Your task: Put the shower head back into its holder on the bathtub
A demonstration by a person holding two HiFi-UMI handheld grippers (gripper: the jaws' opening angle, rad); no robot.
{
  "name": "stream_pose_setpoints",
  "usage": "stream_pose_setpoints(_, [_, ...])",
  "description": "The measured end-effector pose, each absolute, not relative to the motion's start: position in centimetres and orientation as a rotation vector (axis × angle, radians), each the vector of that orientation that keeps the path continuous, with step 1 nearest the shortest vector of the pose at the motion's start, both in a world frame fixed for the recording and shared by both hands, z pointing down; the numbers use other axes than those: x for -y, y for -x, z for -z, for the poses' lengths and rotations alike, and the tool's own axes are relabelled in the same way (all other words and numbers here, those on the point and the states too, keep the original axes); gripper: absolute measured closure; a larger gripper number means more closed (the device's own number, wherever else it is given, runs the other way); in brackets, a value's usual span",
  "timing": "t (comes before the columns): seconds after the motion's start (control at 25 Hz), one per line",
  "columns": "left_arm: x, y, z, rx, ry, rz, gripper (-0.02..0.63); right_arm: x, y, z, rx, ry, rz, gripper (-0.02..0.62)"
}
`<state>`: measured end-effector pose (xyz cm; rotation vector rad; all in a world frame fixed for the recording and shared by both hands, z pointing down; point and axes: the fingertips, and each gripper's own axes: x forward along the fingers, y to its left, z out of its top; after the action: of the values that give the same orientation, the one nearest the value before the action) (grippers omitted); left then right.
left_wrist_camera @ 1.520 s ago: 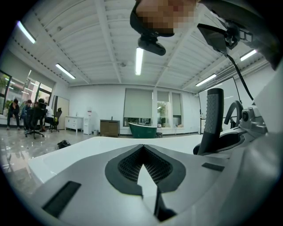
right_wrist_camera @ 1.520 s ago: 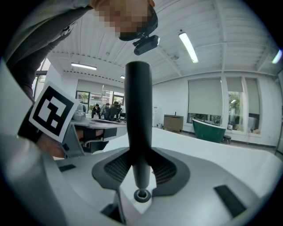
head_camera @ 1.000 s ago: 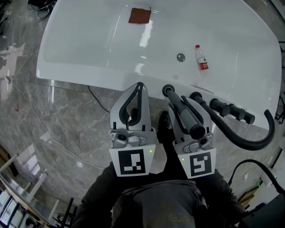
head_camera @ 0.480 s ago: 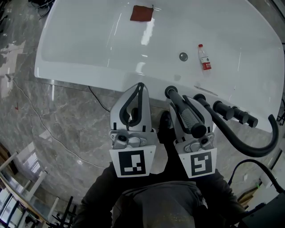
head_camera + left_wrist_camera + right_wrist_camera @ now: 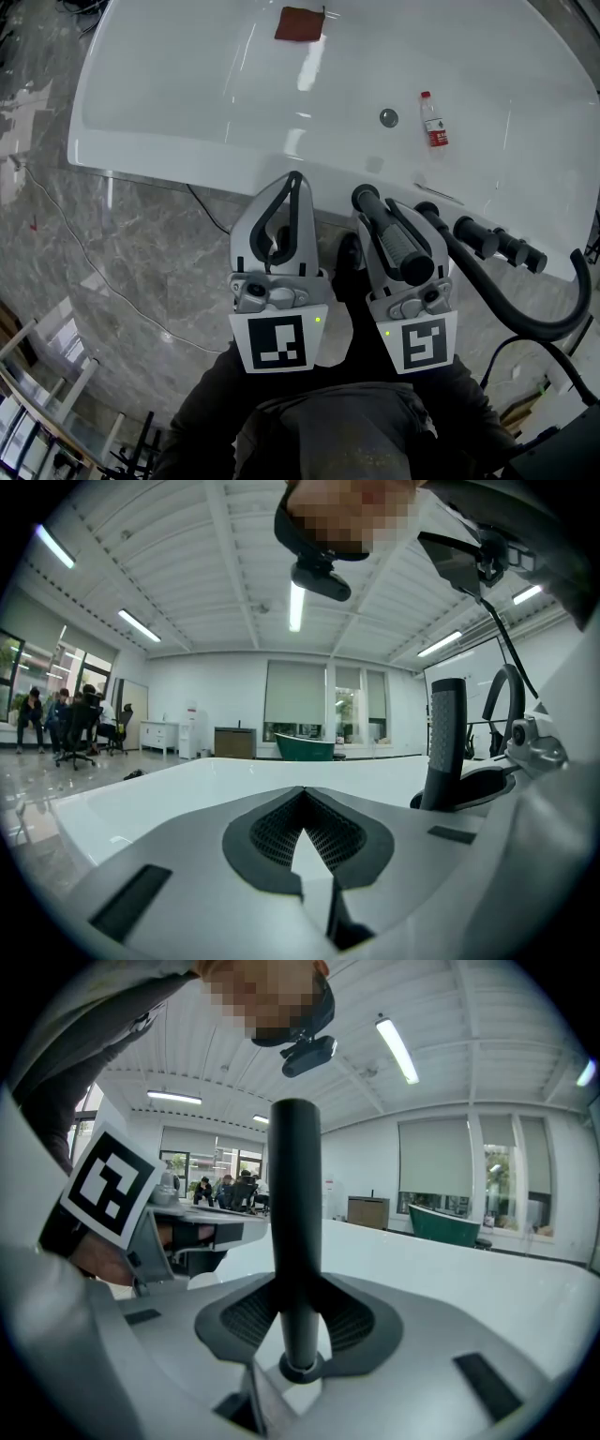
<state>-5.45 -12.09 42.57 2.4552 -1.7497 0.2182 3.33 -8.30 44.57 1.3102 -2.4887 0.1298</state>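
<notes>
Black shower head inside right claw

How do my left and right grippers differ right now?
Left gripper: jaws meet at the tips; right gripper: jaws held apart by the shower head handle. The left gripper carries nothing; the right gripper's load trails a black hose. Both point toward the bathtub, side by side.

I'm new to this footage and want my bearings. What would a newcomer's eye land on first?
The large white bathtub fills the top of the head view, a small red-labelled bottle and a reddish-brown cloth lying inside. In front, the right gripper clamps the black stick-shaped shower head, its black hose curving off right; the left gripper beside it is shut, empty.
</notes>
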Motion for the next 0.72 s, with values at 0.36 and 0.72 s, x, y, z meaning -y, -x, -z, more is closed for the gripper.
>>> stream_pose_setpoints(0.36, [12.22, 5.97, -43.02, 1.751, -2.448, -0.221, 0.604, 8.62, -3.13, -44.97, 2.487, -1.306, -0.123, 0.454])
stream_pose_setpoints(0.72, [12.51, 6.18, -43.34, 1.753, -2.445, -0.227, 0.603, 9.04, -2.87, -45.11, 2.506, -1.295, -0.11, 0.454])
